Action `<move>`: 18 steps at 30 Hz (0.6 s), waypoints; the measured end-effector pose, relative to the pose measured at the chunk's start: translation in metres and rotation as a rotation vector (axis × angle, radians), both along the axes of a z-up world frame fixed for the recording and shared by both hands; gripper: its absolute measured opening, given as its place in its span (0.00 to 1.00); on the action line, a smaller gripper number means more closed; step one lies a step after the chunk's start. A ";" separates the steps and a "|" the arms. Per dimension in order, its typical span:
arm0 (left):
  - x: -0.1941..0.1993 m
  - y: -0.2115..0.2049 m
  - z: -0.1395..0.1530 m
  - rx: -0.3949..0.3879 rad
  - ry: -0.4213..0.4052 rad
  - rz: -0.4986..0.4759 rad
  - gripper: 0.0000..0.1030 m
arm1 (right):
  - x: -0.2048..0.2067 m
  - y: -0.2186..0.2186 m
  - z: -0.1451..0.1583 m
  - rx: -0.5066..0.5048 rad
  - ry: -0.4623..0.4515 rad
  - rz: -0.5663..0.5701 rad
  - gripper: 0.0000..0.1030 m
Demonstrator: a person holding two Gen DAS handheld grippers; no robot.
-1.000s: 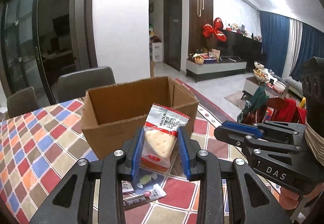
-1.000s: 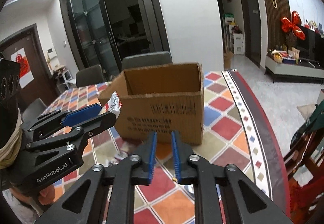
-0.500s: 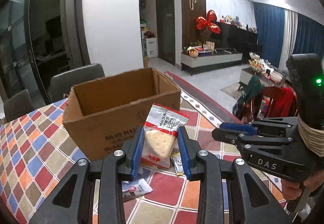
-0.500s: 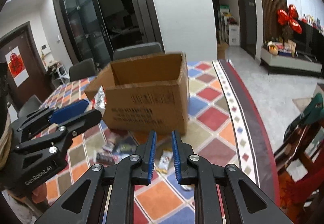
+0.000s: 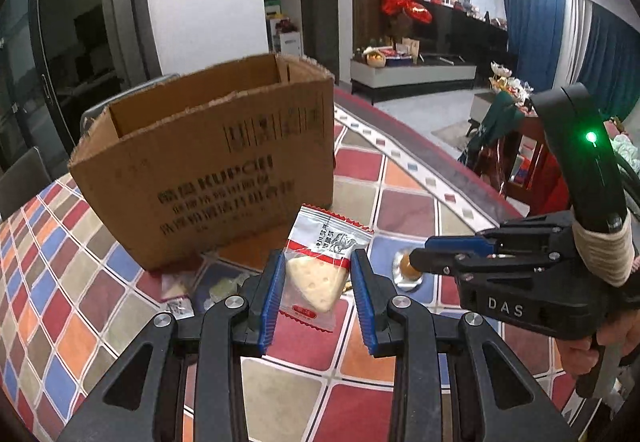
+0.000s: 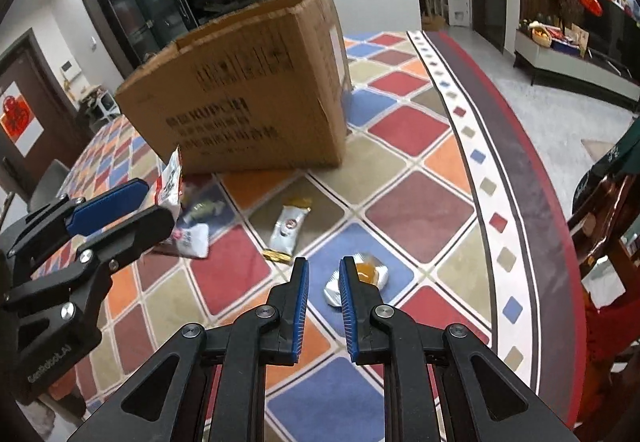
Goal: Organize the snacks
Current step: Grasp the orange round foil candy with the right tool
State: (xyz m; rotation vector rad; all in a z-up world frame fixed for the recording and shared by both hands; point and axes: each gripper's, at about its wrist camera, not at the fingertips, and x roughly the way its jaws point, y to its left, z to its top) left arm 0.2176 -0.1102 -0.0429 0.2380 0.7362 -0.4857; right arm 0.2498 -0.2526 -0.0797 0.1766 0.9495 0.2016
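the checkered surface [image 6: 408,130] carries an open cardboard box [image 6: 256,98]; in front of it lie a silver snack bar [image 6: 287,230], a round foil-wrapped sweet [image 6: 362,278] and small packets [image 6: 196,236].

left wrist cam: low over table, faces cardboard box [image 5: 208,170] at frame centre, close | right wrist cam: higher, tilted down, box [image 6: 248,94] upper centre | shared: box, checkered tablecloth [image 6: 416,210], each other's gripper
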 end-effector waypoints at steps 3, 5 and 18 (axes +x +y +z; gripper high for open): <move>0.001 -0.002 -0.006 0.007 0.011 -0.002 0.32 | 0.004 0.000 -0.006 -0.015 0.021 -0.005 0.17; 0.001 -0.002 -0.009 0.009 0.017 -0.005 0.32 | 0.007 0.000 -0.011 -0.026 0.032 -0.010 0.29; 0.009 0.000 -0.018 0.026 0.039 -0.002 0.32 | 0.013 0.006 -0.029 -0.099 0.045 0.007 0.26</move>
